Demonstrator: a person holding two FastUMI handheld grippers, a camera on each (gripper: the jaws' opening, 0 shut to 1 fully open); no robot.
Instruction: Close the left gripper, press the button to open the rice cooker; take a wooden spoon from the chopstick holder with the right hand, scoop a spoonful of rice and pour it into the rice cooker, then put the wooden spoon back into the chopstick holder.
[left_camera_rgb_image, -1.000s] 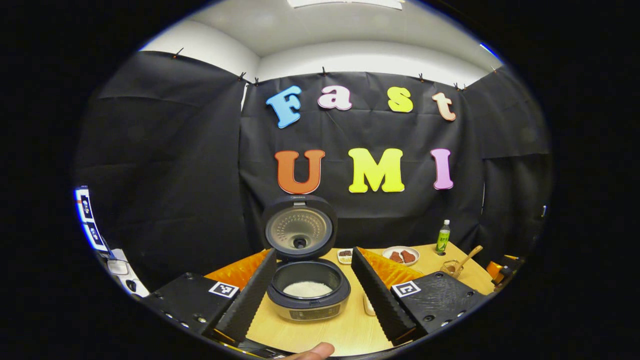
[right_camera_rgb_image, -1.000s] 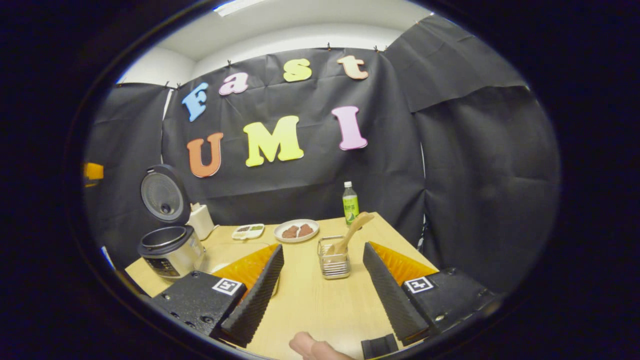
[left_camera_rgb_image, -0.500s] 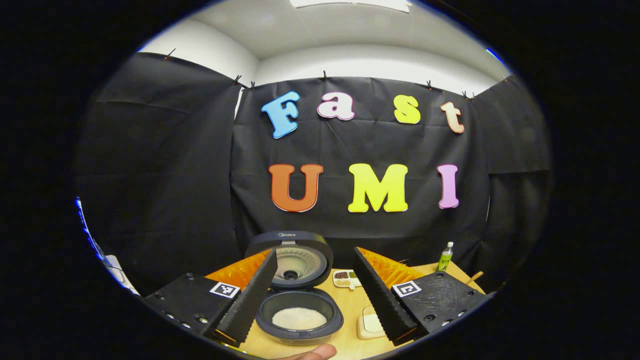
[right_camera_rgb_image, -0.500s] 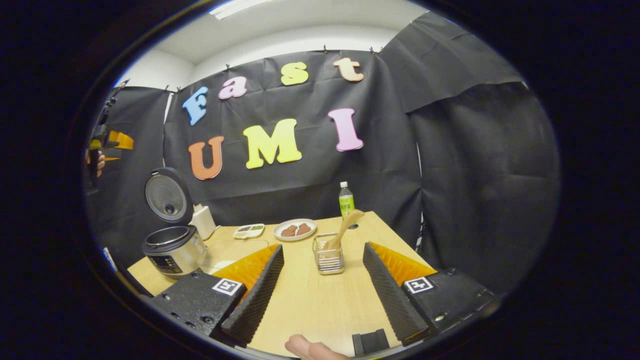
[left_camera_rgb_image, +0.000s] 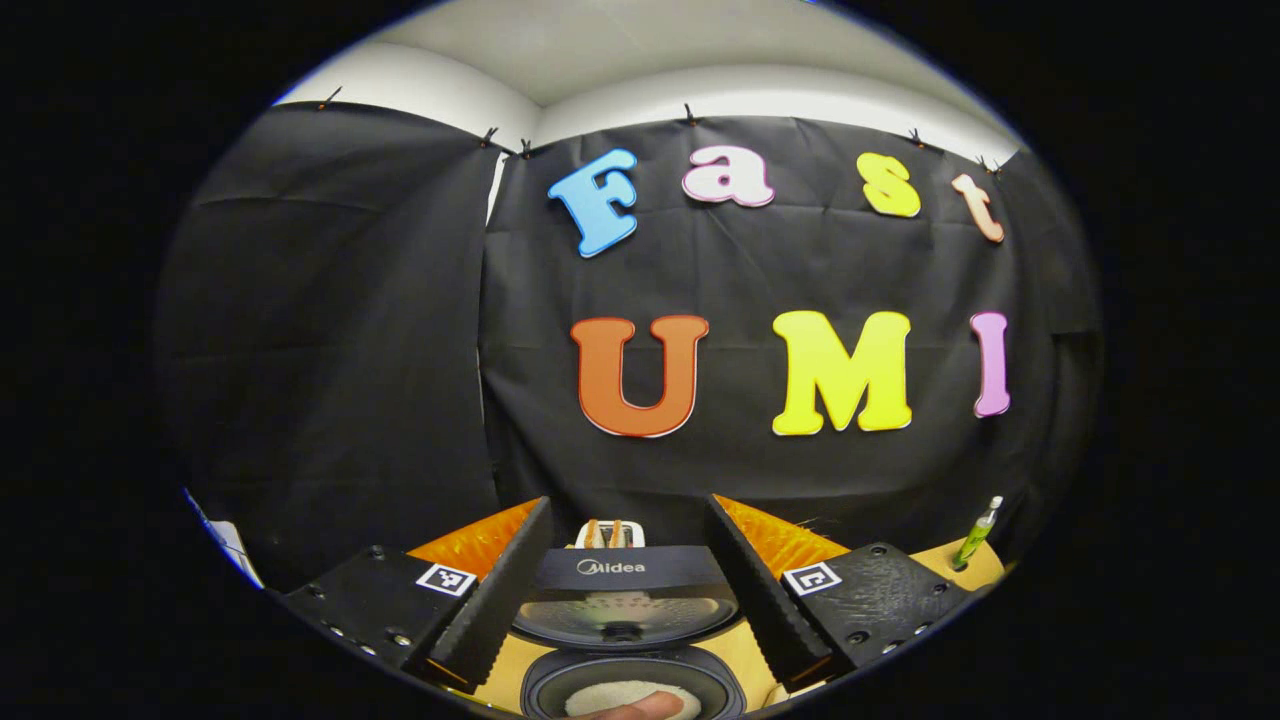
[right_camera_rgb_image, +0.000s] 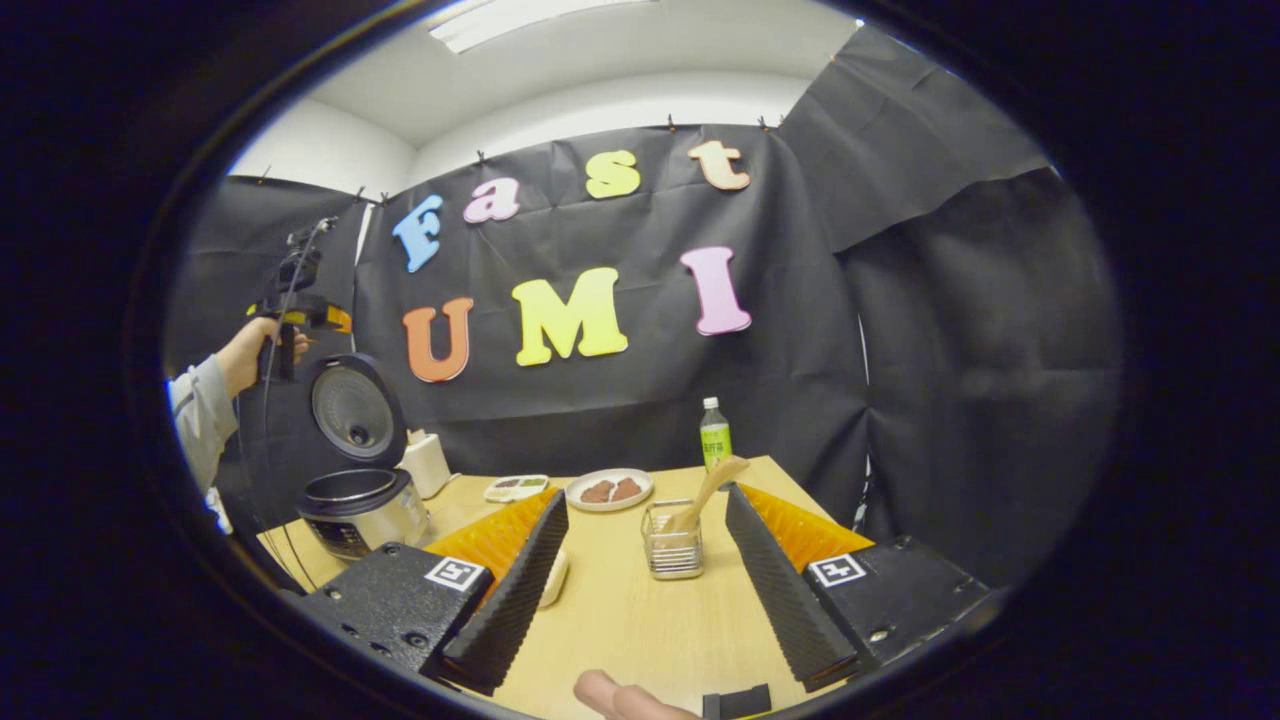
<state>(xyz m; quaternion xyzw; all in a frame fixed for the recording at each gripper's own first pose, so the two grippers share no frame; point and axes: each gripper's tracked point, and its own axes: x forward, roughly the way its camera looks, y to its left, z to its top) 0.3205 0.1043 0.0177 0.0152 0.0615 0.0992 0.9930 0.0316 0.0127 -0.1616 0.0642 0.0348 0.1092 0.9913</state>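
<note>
Rice cooker (right_camera_rgb_image: 358, 500) stands lid-up at the table's (right_camera_rgb_image: 620, 620) left edge; wooden spoon (right_camera_rgb_image: 706, 491) leans in the chopstick holder (right_camera_rgb_image: 672, 543) mid-table; left gripper (left_camera_rgb_image: 628, 590) and right gripper (right_camera_rgb_image: 648, 585) both gape, gripping nothing.

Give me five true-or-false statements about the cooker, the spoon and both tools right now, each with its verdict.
1. The cooker's lid stands open. True.
2. The spoon is clamped in the right tool. False: it leans in the holder, and that tool's fingers are spread with nothing between them.
3. There is rice in the cooker's pot. True.
4. The bottle lies on its side. False: it stands upright at the table's far edge.
5. The left tool is shut on the lid. False: its fingers are apart, and the right gripper view shows it held up above the cooker.
</note>
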